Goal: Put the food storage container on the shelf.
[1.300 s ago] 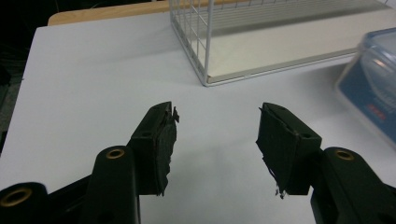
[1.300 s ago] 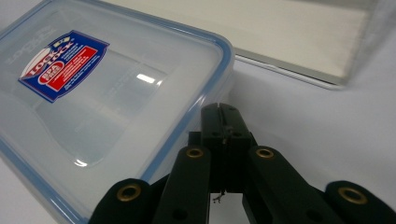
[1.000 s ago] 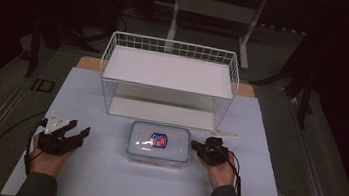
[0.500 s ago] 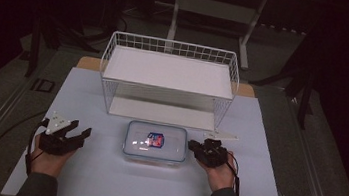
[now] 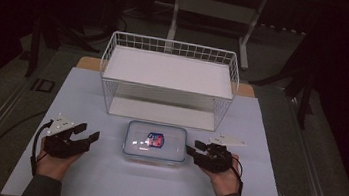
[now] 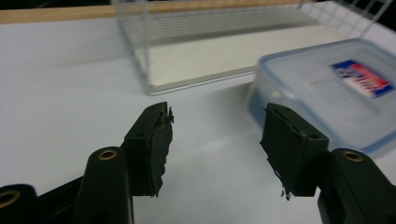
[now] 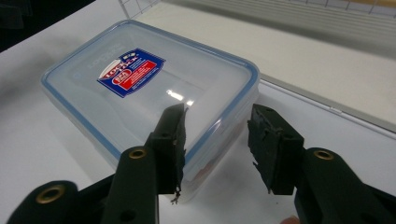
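Ahead of both pairs of jaws, past the box: a white sheet-covered table (image 5: 100,189) bearing a white wire rack (image 5: 169,80) with a shelf on top and an open bay beneath, standing upright and well beyond the fingertips.

Between the two grippers, nearer the right one: a clear plastic box (image 5: 156,142) with a blue-rimmed lid and a red-and-blue label (image 5: 156,139), lying flat on the sheet just in front of the rack.

Left gripper (image 5: 88,137), held in a hand (image 5: 53,163): jaws spread wide, nothing between them, the box off beyond the right-hand jaw and apart from it in the left gripper view. Bare sheet under the gap.

Right gripper (image 5: 191,147), held in the other hand (image 5: 223,177): jaws spread, straddling the near corner of the box in the right gripper view, one jaw over the lid edge, the other just outside the wall. Contact with the box: cannot tell.
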Available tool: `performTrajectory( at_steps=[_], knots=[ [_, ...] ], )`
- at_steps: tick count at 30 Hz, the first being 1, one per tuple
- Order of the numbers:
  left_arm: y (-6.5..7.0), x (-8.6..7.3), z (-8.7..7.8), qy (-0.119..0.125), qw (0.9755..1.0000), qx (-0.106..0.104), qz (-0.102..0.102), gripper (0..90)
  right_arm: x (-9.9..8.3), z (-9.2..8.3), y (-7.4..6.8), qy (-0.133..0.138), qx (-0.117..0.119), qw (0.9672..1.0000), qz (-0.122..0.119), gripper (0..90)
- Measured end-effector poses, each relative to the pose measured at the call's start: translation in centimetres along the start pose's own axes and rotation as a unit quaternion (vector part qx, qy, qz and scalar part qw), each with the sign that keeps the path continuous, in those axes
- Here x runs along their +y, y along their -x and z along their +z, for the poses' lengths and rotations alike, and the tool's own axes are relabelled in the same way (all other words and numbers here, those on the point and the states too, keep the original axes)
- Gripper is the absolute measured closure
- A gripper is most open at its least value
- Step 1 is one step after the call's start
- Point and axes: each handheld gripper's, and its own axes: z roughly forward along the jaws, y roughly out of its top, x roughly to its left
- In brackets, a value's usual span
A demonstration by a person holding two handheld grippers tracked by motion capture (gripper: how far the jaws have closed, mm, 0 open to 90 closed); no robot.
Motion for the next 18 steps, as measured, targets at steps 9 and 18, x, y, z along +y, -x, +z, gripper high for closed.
performTrajectory(
  at_steps=[9, 18],
  knots=[
    [2.4, 1.1, 2.4, -0.027, 0.9972, -0.07, -0.001, 36.5, 0.0, 1.5, -0.1, -0.016, 0.027, 0.9991, 0.026, 41.8],
    [4.6, 1.8, 5.8, -0.062, 0.9933, -0.097, -0.005, 20.3, -0.1, 3.1, 0.4, -0.035, 0.05, 0.9955, 0.073, 20.6]
  ],
)
